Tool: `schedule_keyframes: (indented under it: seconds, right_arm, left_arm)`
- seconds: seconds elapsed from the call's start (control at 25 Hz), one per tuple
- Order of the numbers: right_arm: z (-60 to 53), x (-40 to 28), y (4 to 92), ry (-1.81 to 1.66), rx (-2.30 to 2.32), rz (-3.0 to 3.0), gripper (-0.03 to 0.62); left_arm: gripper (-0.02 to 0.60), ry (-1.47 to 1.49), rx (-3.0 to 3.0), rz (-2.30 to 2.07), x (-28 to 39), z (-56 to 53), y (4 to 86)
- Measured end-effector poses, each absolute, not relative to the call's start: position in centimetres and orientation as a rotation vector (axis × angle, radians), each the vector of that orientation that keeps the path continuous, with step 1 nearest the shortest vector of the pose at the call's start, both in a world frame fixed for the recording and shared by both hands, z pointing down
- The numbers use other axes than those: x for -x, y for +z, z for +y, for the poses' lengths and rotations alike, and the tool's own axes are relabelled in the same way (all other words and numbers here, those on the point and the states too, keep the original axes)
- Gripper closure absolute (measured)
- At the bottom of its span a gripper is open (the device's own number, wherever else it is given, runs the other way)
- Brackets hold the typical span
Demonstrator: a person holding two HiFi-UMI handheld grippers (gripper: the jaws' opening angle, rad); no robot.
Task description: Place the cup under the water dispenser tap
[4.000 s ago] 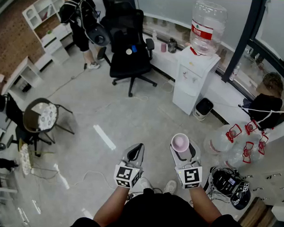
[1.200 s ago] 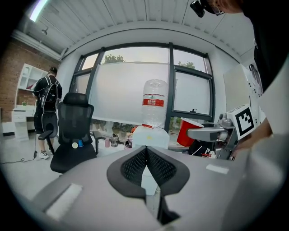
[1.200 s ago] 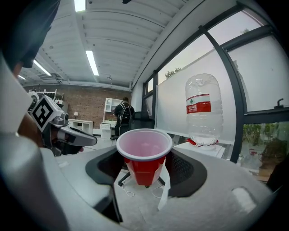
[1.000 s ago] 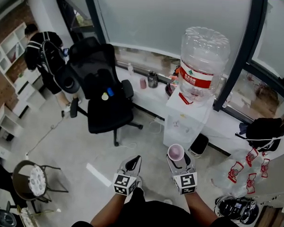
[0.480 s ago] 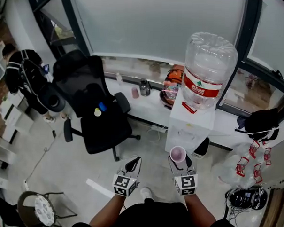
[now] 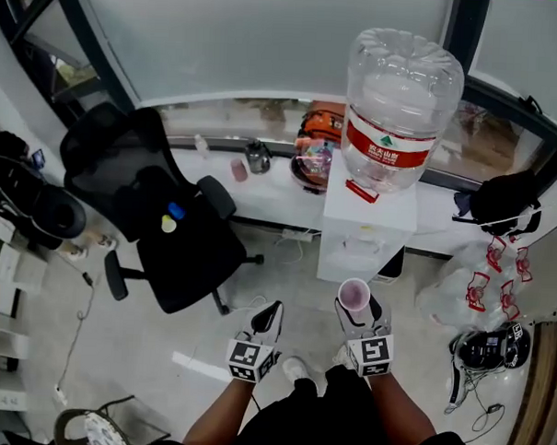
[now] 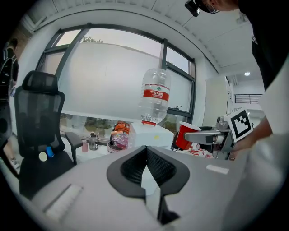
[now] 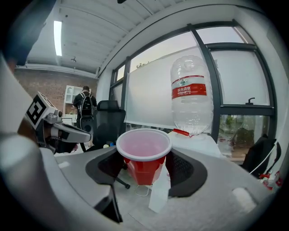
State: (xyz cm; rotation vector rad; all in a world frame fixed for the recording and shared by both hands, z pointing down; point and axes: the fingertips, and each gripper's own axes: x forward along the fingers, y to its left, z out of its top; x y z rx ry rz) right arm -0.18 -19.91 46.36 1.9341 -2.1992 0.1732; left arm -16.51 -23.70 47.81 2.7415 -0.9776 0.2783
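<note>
The red cup (image 6: 354, 293) stands upright between the jaws of the right gripper (image 6: 357, 314), which are clamped on its sides, pale inside showing from above; it is in the air, short of the white water dispenser (image 6: 366, 232) at its twelve o'clock and not touching it; the big clear bottle (image 6: 402, 102) sits on top of the dispenser; at the cup's eight o'clock the left gripper (image 6: 272, 311) has its jaws closed together, empty; a black office chair (image 6: 168, 221) stands at ten o'clock.
</note>
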Motion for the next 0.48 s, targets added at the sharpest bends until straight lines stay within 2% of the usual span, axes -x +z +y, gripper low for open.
schedule_keyframes:
  seconds: [0.28,0.48]
  right_arm:
    - [-21.9,-2.1,50.4,0.182,-1.962,-2.167,0.305]
    - [-24.2,-3.6,55.4,0.258,-1.999,-2.180,0.304]
  left_arm:
    - [0.565,0.307,-2.713,-0.915,13.7,-24.6,51.2]
    - [0.565,0.308,-2.747,-0.885,11.6,-26.3,56.4]
